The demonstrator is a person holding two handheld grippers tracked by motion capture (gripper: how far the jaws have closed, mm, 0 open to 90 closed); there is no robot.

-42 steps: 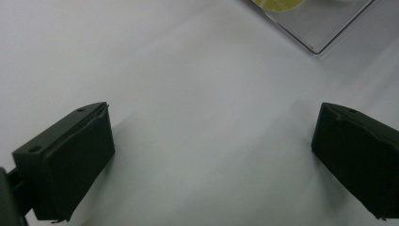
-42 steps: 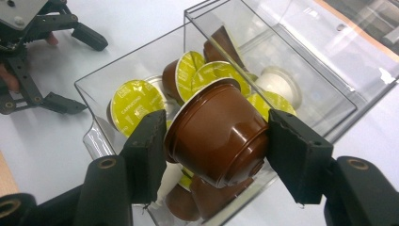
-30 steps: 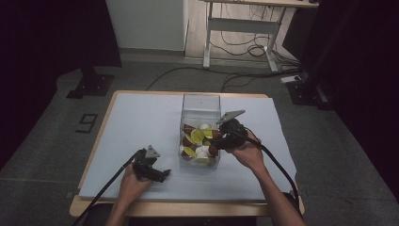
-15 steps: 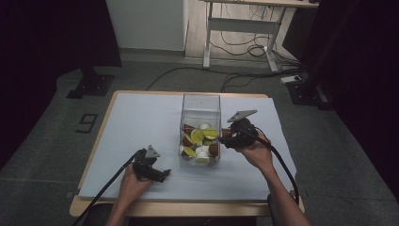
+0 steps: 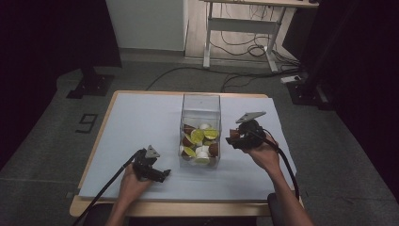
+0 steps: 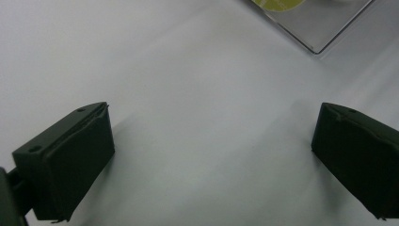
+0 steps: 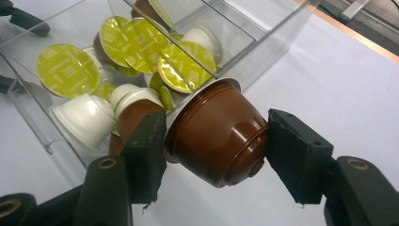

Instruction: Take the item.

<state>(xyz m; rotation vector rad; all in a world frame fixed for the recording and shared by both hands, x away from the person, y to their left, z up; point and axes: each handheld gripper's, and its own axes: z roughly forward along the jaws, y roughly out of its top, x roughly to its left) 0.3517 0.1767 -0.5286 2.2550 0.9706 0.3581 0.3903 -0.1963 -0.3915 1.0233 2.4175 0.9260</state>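
Up close, the right gripper view gives what the high view cannot: the right gripper is clamped on a brown coffee capsule, one black pad pressed on each side of its body. The capsule lies on its side between the pads, its long axis running away from the camera and up to the left, with the wide rim facing the clear plastic box and the small domed base turned back toward the camera. It sits just outside the box, above the white table cover.

From above, the high view places the right gripper just to the right of the box, which stands near the middle of the table and holds a heap of capsules in green, white and brown. The green foil lids carry a small printed mark, too fine to read.

Meanwhile the left gripper rests low over the near left part of the cover. The left gripper view shows its jaws standing wide apart with nothing between them, and one corner of the box at the top edge.
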